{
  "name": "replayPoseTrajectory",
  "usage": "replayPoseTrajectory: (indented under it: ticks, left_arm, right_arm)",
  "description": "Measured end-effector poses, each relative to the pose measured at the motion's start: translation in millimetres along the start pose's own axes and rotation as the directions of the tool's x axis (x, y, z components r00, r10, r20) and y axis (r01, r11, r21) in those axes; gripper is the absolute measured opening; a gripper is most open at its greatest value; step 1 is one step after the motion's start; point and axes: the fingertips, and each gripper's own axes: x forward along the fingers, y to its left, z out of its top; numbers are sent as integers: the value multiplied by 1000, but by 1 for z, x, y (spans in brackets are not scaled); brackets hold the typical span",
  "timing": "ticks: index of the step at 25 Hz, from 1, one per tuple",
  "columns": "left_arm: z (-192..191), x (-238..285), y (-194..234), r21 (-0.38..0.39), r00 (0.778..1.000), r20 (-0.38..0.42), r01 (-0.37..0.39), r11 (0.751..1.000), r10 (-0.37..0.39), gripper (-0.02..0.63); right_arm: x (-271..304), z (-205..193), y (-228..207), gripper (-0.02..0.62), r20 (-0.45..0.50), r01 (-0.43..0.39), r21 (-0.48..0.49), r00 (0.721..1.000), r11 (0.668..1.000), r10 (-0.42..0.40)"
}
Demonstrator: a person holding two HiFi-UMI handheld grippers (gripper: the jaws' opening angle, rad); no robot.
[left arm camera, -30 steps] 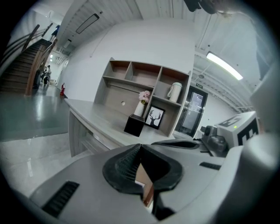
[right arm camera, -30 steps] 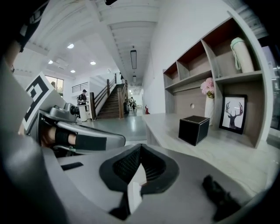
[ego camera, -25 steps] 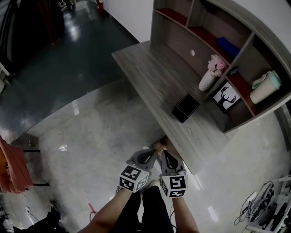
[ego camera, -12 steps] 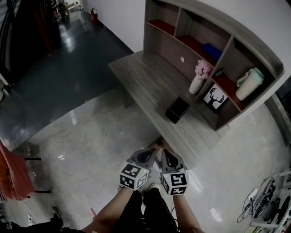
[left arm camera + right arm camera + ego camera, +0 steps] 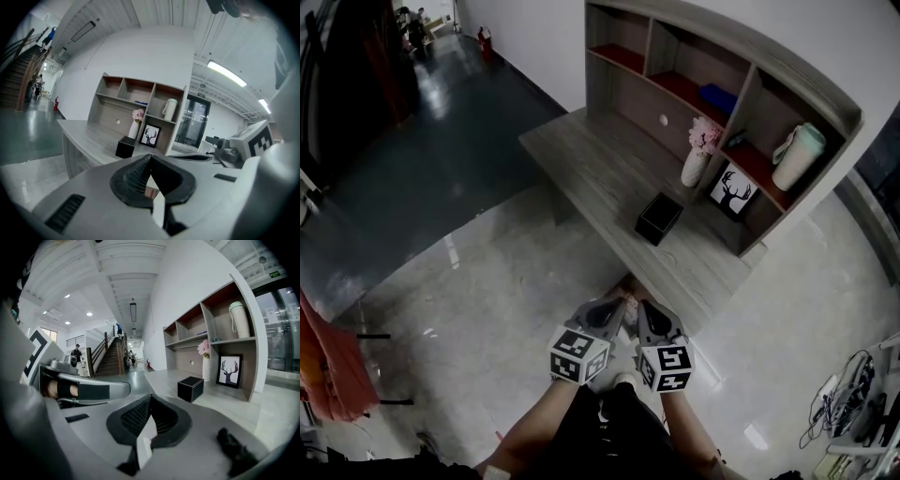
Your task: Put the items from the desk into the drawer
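A black box (image 5: pixel 658 217) lies on the grey wooden desk (image 5: pixel 600 159), in front of its shelf unit. It also shows as the black box (image 5: pixel 125 146) in the left gripper view and the black box (image 5: pixel 190 388) in the right gripper view. My left gripper (image 5: pixel 615 313) and right gripper (image 5: pixel 645 315) hang side by side below the desk's near edge, above the floor. Both point towards the desk. Each has its jaws shut with nothing between them, as the left gripper (image 5: pixel 150 160) and right gripper (image 5: pixel 150 399) show close up. No drawer is in sight.
The shelf unit (image 5: pixel 750 84) holds a white vase of pink flowers (image 5: pixel 697 155), a framed deer picture (image 5: pixel 731 192), a mint flask (image 5: pixel 795 157) and a blue item (image 5: pixel 717 98). Glossy floor (image 5: pixel 487 281) spreads to the left. Cables (image 5: pixel 848 403) lie at the lower right.
Both grippers have risen a little and stay shut and side by side. The head view has shifted, so the desk and shelves now sit further left and look smaller.
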Motion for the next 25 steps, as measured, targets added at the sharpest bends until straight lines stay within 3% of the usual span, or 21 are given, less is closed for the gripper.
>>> replayPoseTrajectory:
  ticks: [16, 20, 25]
  left_arm:
    - [1, 12, 0, 10, 1000, 3, -12, 1000, 12, 11]
    - [3, 20, 2, 25, 1000, 0, -10, 1000, 10, 11]
    - [8, 29, 9, 33, 1000, 8, -24, 999, 24, 11]
  right_arm:
    - [2, 1, -10, 11, 24, 2, 40, 1000, 999, -3]
    - [11, 0, -20, 12, 37, 8, 179, 999, 984, -15]
    - [26, 3, -34, 12, 79, -23, 425, 997, 905, -12]
